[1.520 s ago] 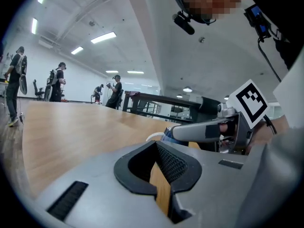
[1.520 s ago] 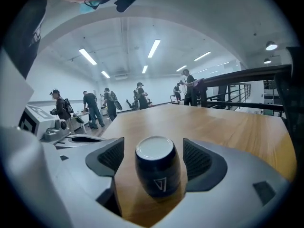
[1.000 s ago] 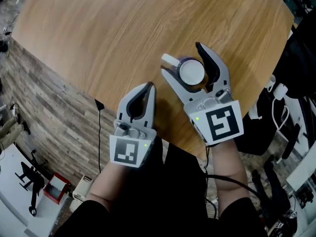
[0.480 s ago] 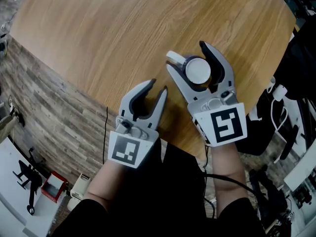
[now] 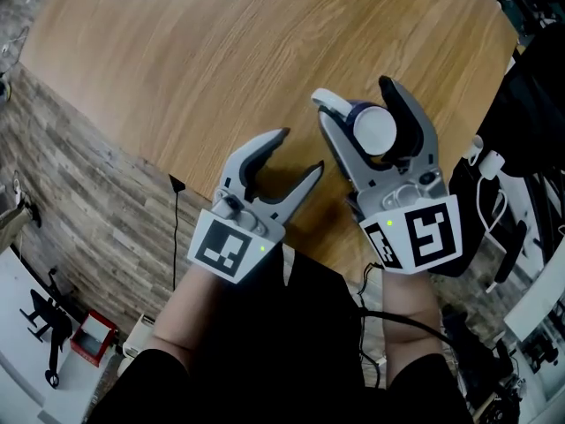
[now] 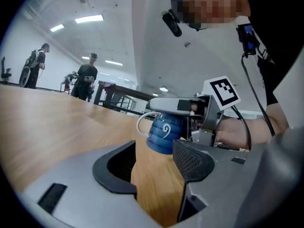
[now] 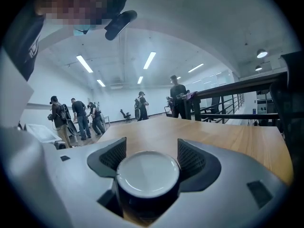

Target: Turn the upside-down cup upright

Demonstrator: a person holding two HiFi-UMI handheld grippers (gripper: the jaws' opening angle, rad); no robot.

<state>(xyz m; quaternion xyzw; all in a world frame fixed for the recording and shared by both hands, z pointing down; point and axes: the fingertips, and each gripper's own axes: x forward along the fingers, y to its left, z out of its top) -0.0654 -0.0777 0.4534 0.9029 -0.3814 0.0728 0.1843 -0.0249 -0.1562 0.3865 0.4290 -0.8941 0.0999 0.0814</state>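
Note:
A dark blue cup (image 5: 374,131) with a white swirl and a white handle hangs upside down, its white base facing up. My right gripper (image 5: 357,106) is shut on its sides and holds it just above the wooden table (image 5: 177,60). From the left gripper view the cup (image 6: 164,129) floats clear of the wood, in front of the jaws. In the right gripper view the cup (image 7: 147,175) fills the space between the pads (image 7: 190,156). My left gripper (image 5: 298,151) sits to the cup's left near the table's edge, its jaws opening with nothing between them.
The table's near edge (image 5: 168,170) runs diagonally close to both grippers; beyond it lies plank flooring (image 5: 79,193) with a black cable (image 5: 179,203). Bags and cables (image 5: 494,184) crowd the right side. People (image 7: 178,98) stand far across the room.
The left gripper's jaws went from shut to wide apart and it turned toward the cup. The right gripper, still gripping the cup, lifted and shifted slightly right.

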